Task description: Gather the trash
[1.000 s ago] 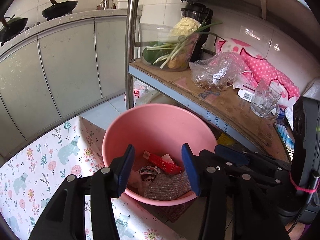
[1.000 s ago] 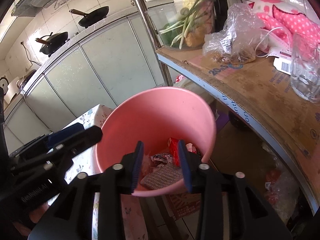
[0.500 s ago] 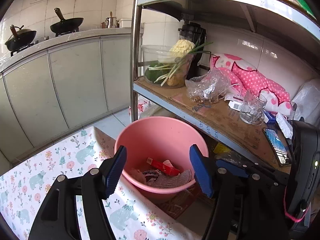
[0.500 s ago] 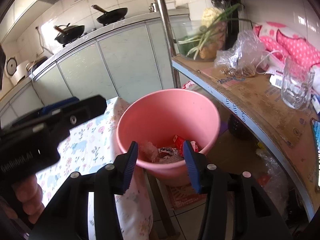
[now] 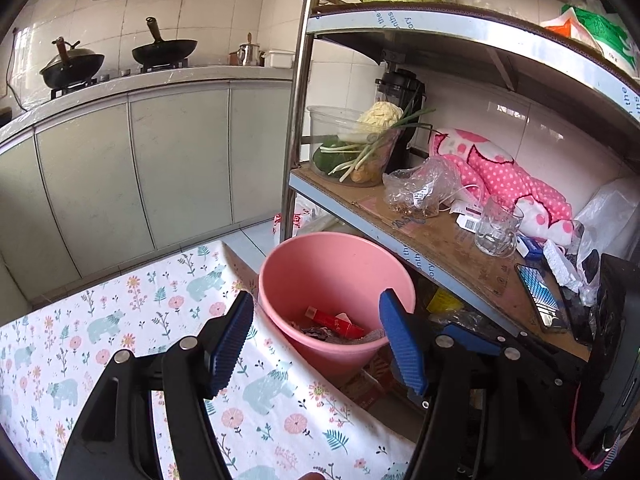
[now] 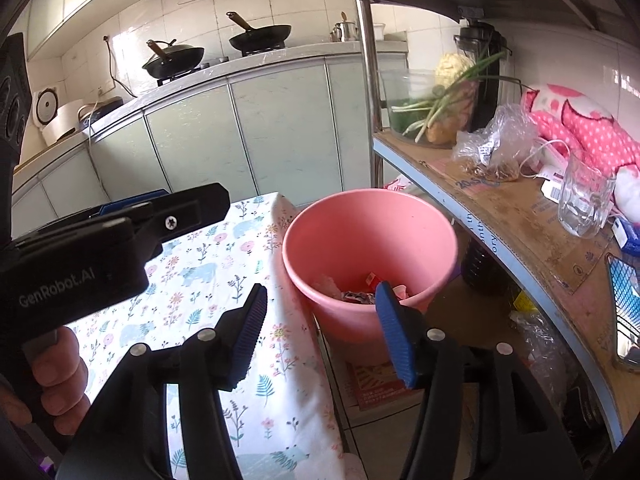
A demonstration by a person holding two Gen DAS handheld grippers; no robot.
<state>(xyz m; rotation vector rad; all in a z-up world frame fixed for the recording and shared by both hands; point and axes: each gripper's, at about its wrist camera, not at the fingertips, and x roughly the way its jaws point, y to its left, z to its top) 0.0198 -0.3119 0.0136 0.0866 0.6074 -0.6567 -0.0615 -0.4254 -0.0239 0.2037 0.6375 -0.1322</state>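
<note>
A pink bucket (image 5: 336,256) stands on the floor between the table corner and a metal shelf; it also shows in the right wrist view (image 6: 370,236). Inside lie a red packet (image 5: 334,322), crumpled wrappers and a grey scrubber (image 5: 370,336). My left gripper (image 5: 316,340) is open and empty, held above the table edge, short of the bucket. My right gripper (image 6: 320,332) is open and empty, also above the table edge beside the bucket. The left gripper's body (image 6: 100,248) shows at the left of the right wrist view.
The table has a floral cloth (image 5: 120,320). The metal shelf (image 5: 440,240) at the right holds a bowl of vegetables (image 5: 356,148), a plastic bag (image 5: 420,192), a glass mug (image 5: 496,228) and a phone (image 5: 540,300). Kitchen cabinets (image 5: 140,168) stand behind. Cardboard lies under the bucket.
Both grippers have pulled up and back from the bucket's mouth, and their jaws have opened wider. The bucket now sits farther away and the tablecloth fills the foreground.
</note>
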